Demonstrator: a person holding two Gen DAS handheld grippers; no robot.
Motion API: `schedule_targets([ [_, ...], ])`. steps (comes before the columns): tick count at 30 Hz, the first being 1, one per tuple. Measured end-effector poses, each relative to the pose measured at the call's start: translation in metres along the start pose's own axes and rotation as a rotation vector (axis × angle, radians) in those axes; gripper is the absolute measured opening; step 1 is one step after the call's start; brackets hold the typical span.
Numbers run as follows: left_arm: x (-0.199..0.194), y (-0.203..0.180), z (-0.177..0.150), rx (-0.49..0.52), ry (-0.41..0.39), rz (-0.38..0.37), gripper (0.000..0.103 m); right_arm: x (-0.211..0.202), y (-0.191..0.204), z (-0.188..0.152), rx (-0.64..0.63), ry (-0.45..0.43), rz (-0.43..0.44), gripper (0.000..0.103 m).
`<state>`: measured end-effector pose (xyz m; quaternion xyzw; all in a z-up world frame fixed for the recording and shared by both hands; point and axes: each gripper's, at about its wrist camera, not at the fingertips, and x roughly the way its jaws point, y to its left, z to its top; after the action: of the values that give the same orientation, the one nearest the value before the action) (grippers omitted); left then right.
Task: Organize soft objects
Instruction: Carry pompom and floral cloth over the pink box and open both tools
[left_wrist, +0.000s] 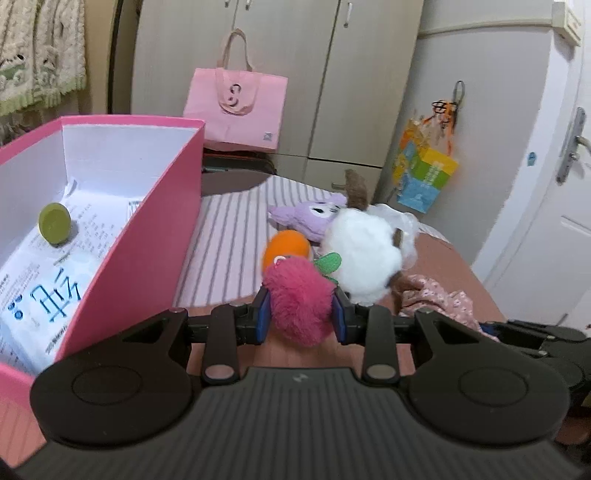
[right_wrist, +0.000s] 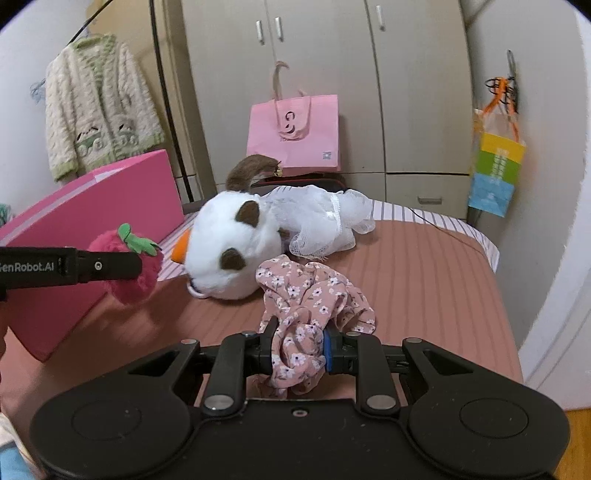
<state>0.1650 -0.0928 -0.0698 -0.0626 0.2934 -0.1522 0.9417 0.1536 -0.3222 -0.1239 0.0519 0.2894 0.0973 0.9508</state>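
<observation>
One fluffy magenta strawberry plush with a green felt leaf (left_wrist: 300, 302) sits clamped between the blue pads of the left gripper (left_wrist: 301, 314), held above the bed at 6 o'clock of the toy pile. One pink floral fabric scrunchie (right_wrist: 314, 299) is pinched in the right gripper (right_wrist: 299, 350), part of it bunched between the jaws, the rest spilling forward onto the salmon ribbed bedspread (right_wrist: 424, 266).

Loose toys on the bed, counted: one white plush animal with brown ears and tail (right_wrist: 236, 243), one orange round plush (left_wrist: 286, 247) touching it, one lilac plush (left_wrist: 306, 216) at its 11 o'clock, one white gauzy mesh piece (right_wrist: 325, 221) draped at its 3 o'clock.

One open pink cardboard box (left_wrist: 159, 229) stands at 9 o'clock of the strawberry; inside, one printed white pack (left_wrist: 48, 291) and one olive-green round lid (left_wrist: 54, 223).

Behind: one pink tote bag (left_wrist: 236, 107), one colourful hanging bag (right_wrist: 495, 173), one cream knitted cardigan (right_wrist: 99, 110), beige wardrobe doors (right_wrist: 406, 92).
</observation>
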Motion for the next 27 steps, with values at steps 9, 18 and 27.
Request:
schedule_targets([
  [9, -0.029, 0.004, -0.015, -0.012, 0.036, -0.111, 0.032, -0.026, 0.012, -0.019, 0.045, 0.018, 0.004, 0.025],
  [18, -0.047, 0.002, -0.04, 0.017, 0.071, -0.181, 0.032, -0.042, 0.042, -0.038, 0.004, 0.014, 0.087, 0.025],
  [27, -0.08, 0.024, -0.044, 0.099, 0.135, -0.179, 0.032, -0.059, 0.064, -0.031, -0.09, 0.082, 0.135, 0.025],
])
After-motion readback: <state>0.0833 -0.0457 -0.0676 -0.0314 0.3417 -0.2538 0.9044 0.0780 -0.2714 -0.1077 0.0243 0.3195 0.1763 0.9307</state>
